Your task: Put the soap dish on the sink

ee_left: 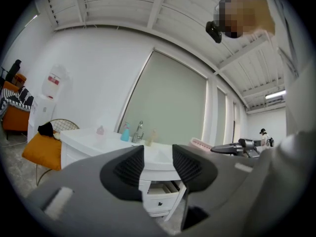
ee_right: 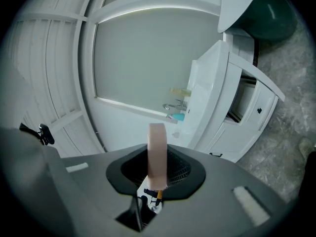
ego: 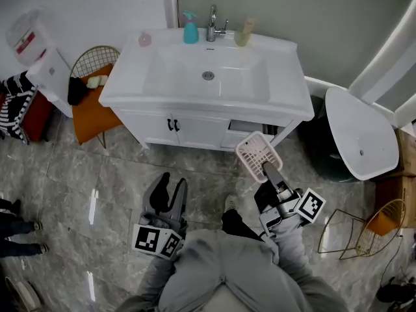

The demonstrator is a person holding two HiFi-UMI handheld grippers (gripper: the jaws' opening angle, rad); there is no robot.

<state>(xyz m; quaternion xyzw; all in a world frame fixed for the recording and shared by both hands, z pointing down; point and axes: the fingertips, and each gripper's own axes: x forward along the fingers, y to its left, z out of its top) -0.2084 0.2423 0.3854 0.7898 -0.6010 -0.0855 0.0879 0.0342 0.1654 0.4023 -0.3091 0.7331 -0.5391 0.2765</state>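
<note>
A pink slotted soap dish (ego: 258, 155) is held in front of the white sink cabinet, below its right front corner, with my right gripper (ego: 268, 169) shut on its near edge. In the right gripper view the soap dish (ee_right: 157, 152) stands edge-on between the pads, and the sink (ee_right: 207, 85) lies ahead of it. My left gripper (ego: 173, 182) hovers over the floor, lower left of the dish, open and holding nothing. The left gripper view shows a bare gap at the left gripper (ee_left: 158, 164), the sink (ee_left: 94, 138) beyond and the soap dish (ee_left: 201, 143) to the right.
On the sink's (ego: 130, 83) back ledge stand a teal pump bottle (ego: 190, 28), a faucet (ego: 213, 23), a beige bottle (ego: 244, 32) and a small pink item (ego: 144, 39). A cabinet drawer (ego: 250, 127) is pulled open. An orange chair (ego: 91, 112) stands left, a white toilet lid (ego: 361, 132) right.
</note>
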